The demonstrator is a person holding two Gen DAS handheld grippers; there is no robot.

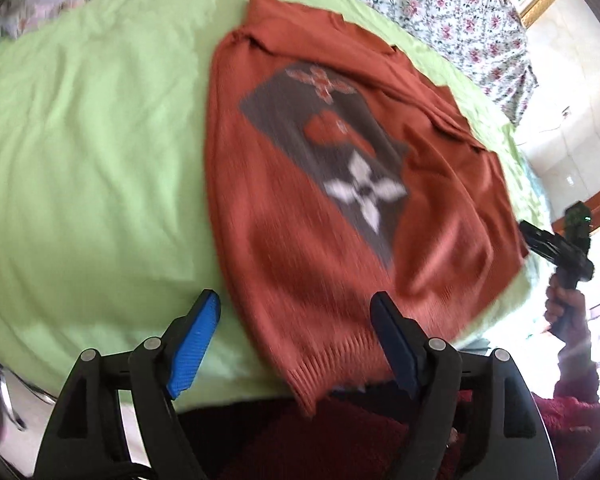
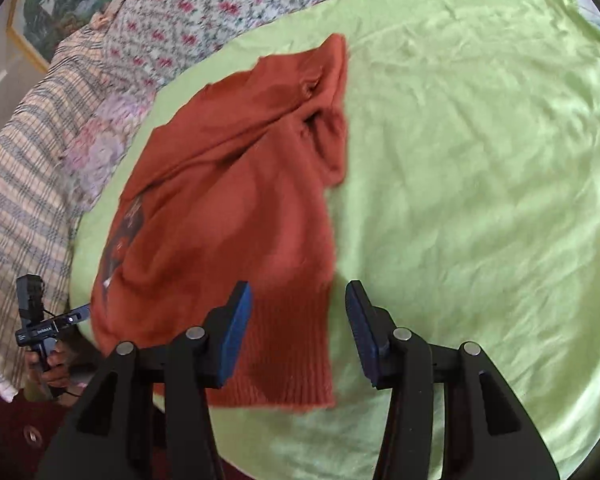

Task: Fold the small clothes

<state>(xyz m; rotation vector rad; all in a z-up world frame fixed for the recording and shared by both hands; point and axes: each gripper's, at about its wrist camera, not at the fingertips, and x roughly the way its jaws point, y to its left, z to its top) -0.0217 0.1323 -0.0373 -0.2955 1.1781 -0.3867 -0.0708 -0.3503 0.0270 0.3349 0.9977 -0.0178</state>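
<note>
A rust-orange sweater lies flat on a green sheet over the bed, ribbed hem nearest, neck pointing away. Left gripper and right gripper hover above the hem, jaws spread, empty.

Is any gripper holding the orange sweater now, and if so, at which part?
Nothing is held. The left gripper and the right gripper are both open above the ribbed hem of the orange sweater, which lies on the green sheet.
</note>
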